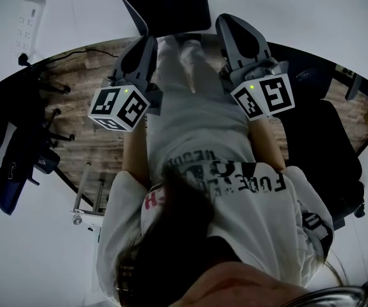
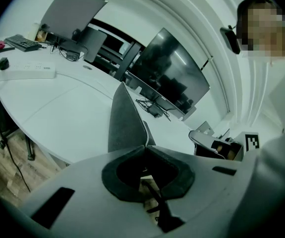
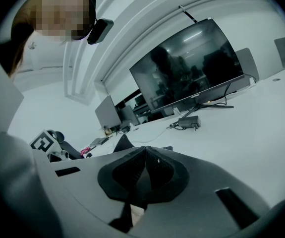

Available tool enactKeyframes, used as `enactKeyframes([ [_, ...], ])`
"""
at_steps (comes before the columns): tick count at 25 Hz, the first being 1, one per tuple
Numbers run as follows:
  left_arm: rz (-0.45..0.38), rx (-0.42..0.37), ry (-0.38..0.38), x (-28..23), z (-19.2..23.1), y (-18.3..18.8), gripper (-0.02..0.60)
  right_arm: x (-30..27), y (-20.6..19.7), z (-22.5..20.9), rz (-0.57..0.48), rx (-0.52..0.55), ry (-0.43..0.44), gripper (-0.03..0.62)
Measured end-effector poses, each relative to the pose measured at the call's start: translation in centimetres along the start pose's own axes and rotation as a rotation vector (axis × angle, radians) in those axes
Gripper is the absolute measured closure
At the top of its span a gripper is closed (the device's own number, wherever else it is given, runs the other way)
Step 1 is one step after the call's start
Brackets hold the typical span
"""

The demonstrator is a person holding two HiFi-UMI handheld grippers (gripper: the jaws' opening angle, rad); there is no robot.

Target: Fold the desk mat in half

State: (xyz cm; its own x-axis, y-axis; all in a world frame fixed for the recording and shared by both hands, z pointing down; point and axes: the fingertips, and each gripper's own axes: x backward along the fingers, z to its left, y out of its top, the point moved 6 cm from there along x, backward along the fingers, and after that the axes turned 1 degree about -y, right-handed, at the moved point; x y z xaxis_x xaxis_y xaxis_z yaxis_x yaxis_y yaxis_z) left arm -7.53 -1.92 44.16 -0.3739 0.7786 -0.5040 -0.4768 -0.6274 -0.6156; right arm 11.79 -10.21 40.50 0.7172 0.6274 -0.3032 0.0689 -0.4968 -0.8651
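Left tool (image 1: pixel 144 47) and right tool (image 1: pixel 233 31) are both pinched shut on nothing, hanging off the surface (image 1: pixel 75 11). What I take for the desk mat (image 1: pixel 171 2) lies dark at its near edge, ungripped. Whether it's folded, I can't tell.

A broad white table (image 2: pixel 58 108) with a curved edge spreads out ahead of the left gripper (image 2: pixel 144 145) and the right gripper (image 3: pixel 144 148). Just beyond the left gripper's tips, a dark grey desk mat (image 2: pixel 125 123) lies at the table's near edge. Further ahead stands a large dark monitor (image 2: pixel 169 78), with a small black box (image 2: pixel 154 109) and cables at its foot. Far off to the left gripper's left lie a white power strip (image 2: pixel 28 73) and, beyond it, a dark keyboard (image 2: pixel 21 42).
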Motion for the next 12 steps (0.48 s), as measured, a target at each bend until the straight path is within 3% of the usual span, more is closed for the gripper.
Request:
enactKeyframes([
  [12, 0.017, -0.007, -0.040, -1.5, -2.0, -0.6, 0.569, 1.1, 0.2, -0.9, -0.012, -0.004, -0.018, 0.594],
])
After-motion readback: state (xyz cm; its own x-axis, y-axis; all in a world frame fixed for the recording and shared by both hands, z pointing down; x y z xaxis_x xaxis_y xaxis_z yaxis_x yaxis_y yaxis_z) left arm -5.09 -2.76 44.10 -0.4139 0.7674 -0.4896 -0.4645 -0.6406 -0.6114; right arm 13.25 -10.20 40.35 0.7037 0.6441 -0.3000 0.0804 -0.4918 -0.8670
